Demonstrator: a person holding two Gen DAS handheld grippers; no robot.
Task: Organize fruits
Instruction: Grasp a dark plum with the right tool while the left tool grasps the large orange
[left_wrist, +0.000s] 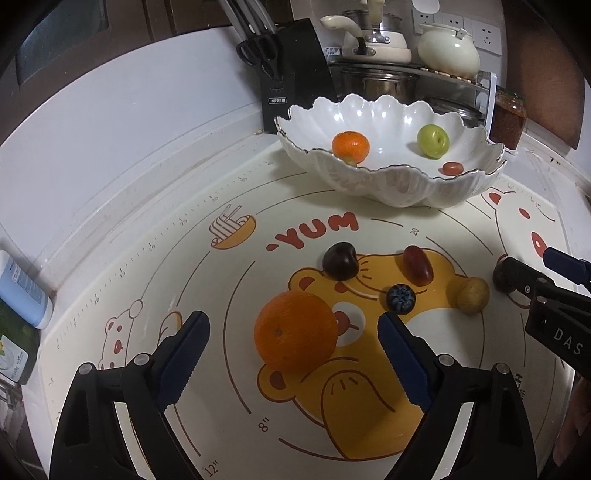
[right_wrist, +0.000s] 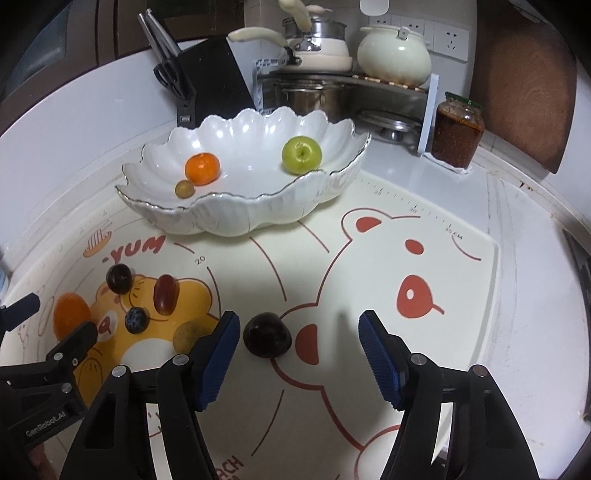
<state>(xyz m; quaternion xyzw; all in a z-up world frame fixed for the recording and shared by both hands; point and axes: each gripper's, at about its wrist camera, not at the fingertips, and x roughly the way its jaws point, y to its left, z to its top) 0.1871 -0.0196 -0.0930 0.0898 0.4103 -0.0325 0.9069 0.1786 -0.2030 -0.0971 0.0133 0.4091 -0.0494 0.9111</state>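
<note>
A white scalloped bowl (left_wrist: 406, 188) (right_wrist: 236, 218) at the back of the mat holds a small orange (left_wrist: 350, 146), a green fruit (left_wrist: 433, 141), a cherry tomato (left_wrist: 452, 168) and a small olive-coloured fruit (right_wrist: 184, 188). On the mat lie a large orange (left_wrist: 296, 335), a dark cherry (left_wrist: 340, 260), a red grape (left_wrist: 417, 265), a blueberry (left_wrist: 400, 298) and a tan fruit (left_wrist: 472, 295). My left gripper (left_wrist: 293, 323) is open around the large orange. My right gripper (right_wrist: 299, 325) is open, with a dark plum (right_wrist: 267, 334) between its fingers, close to the left one.
A cartoon bear mat (right_wrist: 406, 258) covers the counter. Behind the bowl stand a black knife block (left_wrist: 291, 74), a pot rack (right_wrist: 343, 88) with kettles and a jar of chilli sauce (right_wrist: 457, 129). A blue-white bottle (left_wrist: 22, 291) lies at the mat's left edge.
</note>
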